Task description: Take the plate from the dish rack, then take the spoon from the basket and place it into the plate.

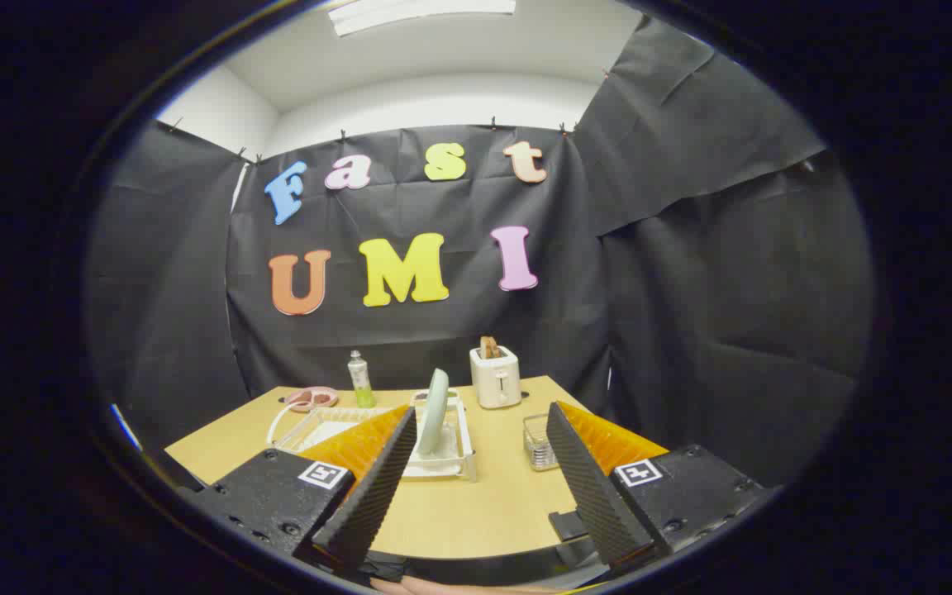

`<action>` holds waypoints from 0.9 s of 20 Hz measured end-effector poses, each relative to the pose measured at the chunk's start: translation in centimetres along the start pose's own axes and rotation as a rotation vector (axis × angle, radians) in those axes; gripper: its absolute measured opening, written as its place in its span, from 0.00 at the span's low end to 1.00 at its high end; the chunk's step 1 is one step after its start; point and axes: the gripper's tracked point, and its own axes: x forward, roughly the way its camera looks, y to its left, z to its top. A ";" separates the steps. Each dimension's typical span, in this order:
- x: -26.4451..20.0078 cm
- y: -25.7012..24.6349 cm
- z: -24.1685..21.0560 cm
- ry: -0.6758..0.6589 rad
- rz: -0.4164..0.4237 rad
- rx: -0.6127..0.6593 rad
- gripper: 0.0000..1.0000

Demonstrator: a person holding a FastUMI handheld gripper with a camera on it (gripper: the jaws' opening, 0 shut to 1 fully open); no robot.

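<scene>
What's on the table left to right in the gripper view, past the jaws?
Pink dish → green bottle → plate upright in the dish rack → toaster → basket. Gripper open, holding nothing, short of the rack.

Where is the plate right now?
The plate stands on edge in the dish rack on the table, beyond the open gripper, left of the toaster.

Plate (435, 400) stands upright in the dish rack (465, 446) mid-desk (459, 512), just beyond the spread tool (476, 438) fingers. Toaster (495, 376) sits behind, basket (536, 442) to the right, bottle (359, 380) behind-left.
</scene>
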 end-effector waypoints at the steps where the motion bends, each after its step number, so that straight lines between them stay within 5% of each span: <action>1: -0.1 0.1 -0.1 0.001 0.010 0.001 1.00; 18: 3.0 0.4 -0.5 0.040 0.009 -0.040 1.00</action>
